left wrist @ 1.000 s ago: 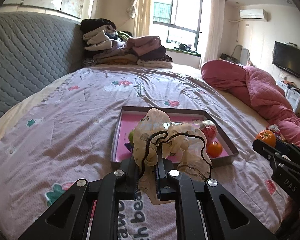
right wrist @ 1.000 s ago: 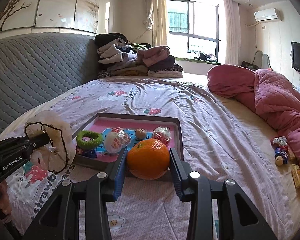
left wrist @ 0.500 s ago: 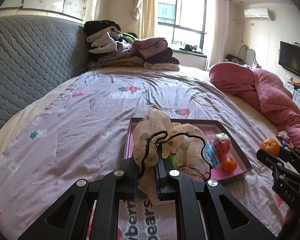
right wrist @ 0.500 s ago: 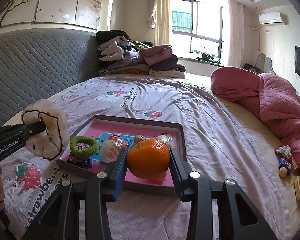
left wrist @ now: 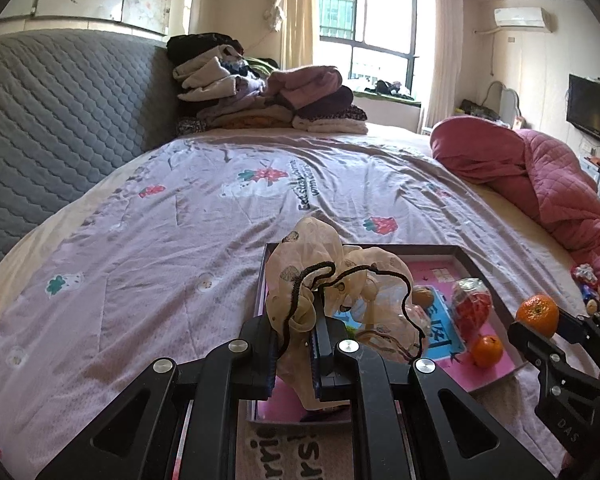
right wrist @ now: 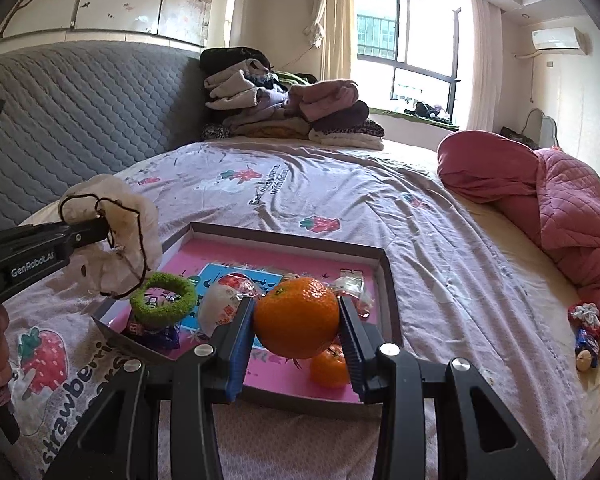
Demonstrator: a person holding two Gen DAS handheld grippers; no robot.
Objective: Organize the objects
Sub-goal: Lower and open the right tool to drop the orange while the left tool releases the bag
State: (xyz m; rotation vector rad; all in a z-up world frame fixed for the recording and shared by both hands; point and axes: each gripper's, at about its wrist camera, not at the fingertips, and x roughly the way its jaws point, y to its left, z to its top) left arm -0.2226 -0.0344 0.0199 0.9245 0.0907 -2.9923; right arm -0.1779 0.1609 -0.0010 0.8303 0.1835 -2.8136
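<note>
My left gripper [left wrist: 296, 322] is shut on a cream fabric scrunchie [left wrist: 320, 264] with a black edge, held over the near left part of the pink-lined tray [left wrist: 484, 276]. My right gripper [right wrist: 296, 320] is shut on a large orange [right wrist: 296, 322], hanging above the tray's [right wrist: 292, 240] near right part. In the tray lie a small orange [right wrist: 328, 368], a green fuzzy ring [right wrist: 164, 302], a white and red wrapped snack [right wrist: 224, 304] and other small packets. The left wrist view shows the right gripper [left wrist: 540, 320] with its orange [left wrist: 537, 314] at the right edge.
The tray rests on a lilac strawberry-print bedspread [left wrist: 180, 240]. Folded clothes [left wrist: 260, 92] are piled at the bed's far end by a grey quilted headboard [left wrist: 60, 120]. A pink quilt [right wrist: 560, 200] lies bunched on the right, with small toys and wrappers [right wrist: 588, 332] beside it.
Both grippers have moved forward over the tray with their loads. The scrunchie now hangs over the tray's left side, the large orange over the small orange. Neither grip has changed.
</note>
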